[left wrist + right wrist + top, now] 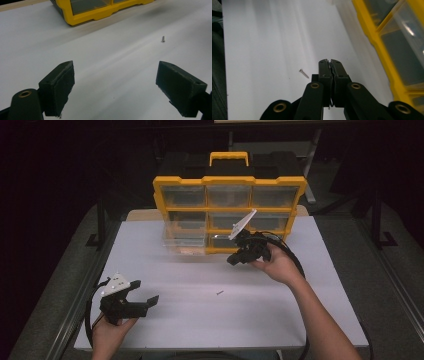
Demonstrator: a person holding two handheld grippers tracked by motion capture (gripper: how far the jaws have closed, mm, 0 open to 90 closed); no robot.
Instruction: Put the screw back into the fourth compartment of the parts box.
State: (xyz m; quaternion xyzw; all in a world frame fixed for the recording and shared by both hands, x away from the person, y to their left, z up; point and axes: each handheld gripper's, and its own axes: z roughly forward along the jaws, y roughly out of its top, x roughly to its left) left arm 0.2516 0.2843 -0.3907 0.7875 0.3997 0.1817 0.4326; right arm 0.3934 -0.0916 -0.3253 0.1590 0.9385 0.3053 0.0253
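A small screw (219, 293) (163, 38) (304, 73) lies alone on the white table (200, 320). My right gripper (232, 261) (329, 60) is shut and hangs above the table, just in front of the yellow drawer organizer (230, 182). The screw lies below it and a little toward me. I cannot make out anything between its pressed pads. My left gripper (145, 291) (116, 70) sits low at the table's front left with its jaws wide open and nothing between them. It points toward the screw, which lies well ahead of it.
The organizer (82, 18) (382, 50) stands at the back of the table with clear drawers and a yellow handle. One clear drawer (184, 242) at its lower left is pulled out over the table. Dark floor surrounds the table edges.
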